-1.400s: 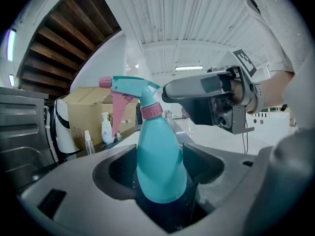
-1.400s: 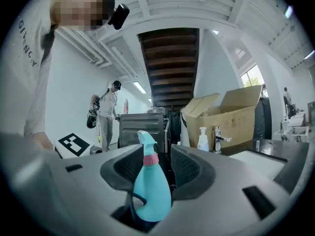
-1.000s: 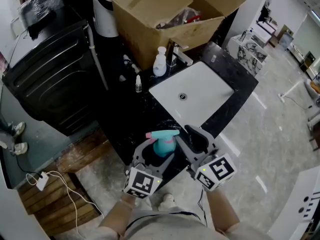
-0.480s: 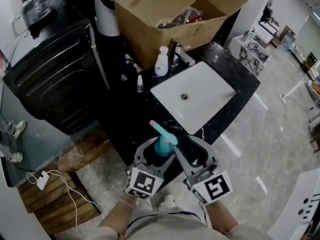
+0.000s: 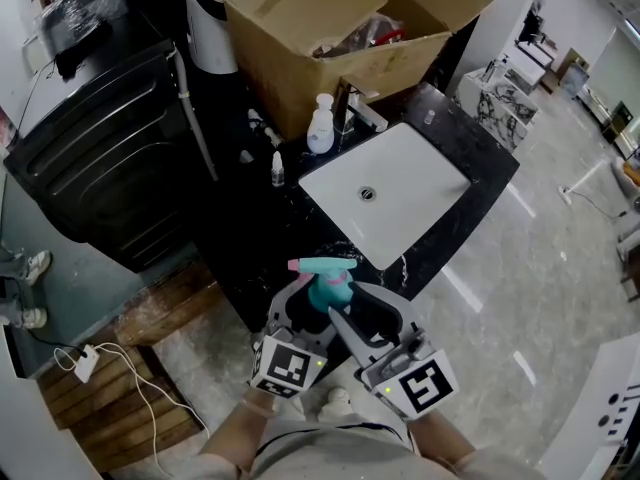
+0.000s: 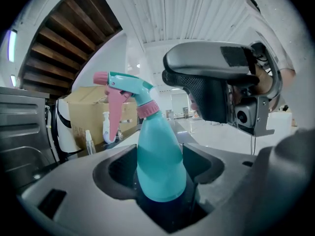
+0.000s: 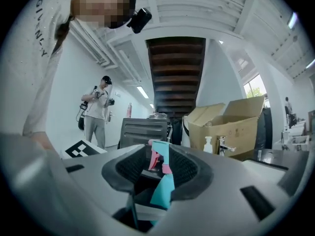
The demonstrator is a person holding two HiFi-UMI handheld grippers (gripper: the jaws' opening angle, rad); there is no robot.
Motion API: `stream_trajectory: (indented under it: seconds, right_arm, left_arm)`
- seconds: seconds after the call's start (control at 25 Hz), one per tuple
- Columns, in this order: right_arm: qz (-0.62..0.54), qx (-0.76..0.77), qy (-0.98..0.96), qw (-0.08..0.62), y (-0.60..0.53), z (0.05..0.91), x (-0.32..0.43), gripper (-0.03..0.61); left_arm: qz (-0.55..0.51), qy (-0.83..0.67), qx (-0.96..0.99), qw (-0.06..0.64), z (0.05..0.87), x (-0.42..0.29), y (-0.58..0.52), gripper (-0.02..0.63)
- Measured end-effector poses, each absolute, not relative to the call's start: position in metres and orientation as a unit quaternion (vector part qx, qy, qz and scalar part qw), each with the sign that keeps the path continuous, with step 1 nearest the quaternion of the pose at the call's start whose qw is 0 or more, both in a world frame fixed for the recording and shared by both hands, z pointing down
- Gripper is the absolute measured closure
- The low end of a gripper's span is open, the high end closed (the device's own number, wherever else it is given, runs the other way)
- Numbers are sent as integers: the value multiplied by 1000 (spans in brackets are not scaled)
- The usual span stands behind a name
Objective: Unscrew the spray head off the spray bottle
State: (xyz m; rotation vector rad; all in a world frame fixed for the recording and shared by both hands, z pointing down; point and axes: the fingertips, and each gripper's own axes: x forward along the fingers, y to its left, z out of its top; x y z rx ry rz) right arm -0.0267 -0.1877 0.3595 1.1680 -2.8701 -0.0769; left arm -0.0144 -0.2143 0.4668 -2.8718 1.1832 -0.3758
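My left gripper (image 5: 306,306) is shut on the body of a teal spray bottle (image 5: 322,296) and holds it upright over the front edge of the black counter (image 5: 255,238). In the left gripper view the bottle (image 6: 160,161) stands between the jaws, with its pink collar (image 6: 147,108) and pink trigger on top. The teal spray head (image 5: 322,268) has its nozzle turned left. My right gripper (image 5: 347,306) reaches in from the right. Its jaws are closing with the spray head (image 7: 160,156) between them. Dark pad shows on both sides of the head.
A white sink (image 5: 385,193) with a faucet (image 5: 355,108) is set in the counter. By it stand a white pump bottle (image 5: 320,123) and a small clear bottle (image 5: 277,168). Behind is an open cardboard box (image 5: 340,28), at left a black cabinet (image 5: 100,158). A person (image 7: 96,109) stands far off.
My right gripper has swung round the bottle toward me, and its marker cube now sits lower. The nozzle turned from left to far-left and back. The left gripper has stayed put.
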Motion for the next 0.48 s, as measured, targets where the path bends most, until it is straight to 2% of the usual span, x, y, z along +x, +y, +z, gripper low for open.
stream_trajectory:
  seconds: [0.24,0.36,0.48]
  right_arm:
    - [-15,371,-928,35,-201,363,-36,385]
    - [-20,372,-926,59,-206,369,-40,352]
    - [-45,386,-916,104,-214,376,-39,351]
  left_arm:
    - [-122,381,-917,8,467,-13,-214,322]
    - [-121,383,-916,8,467,-13,-215,322]
    - [-122,384,-915,9,467,-13,-215,322]
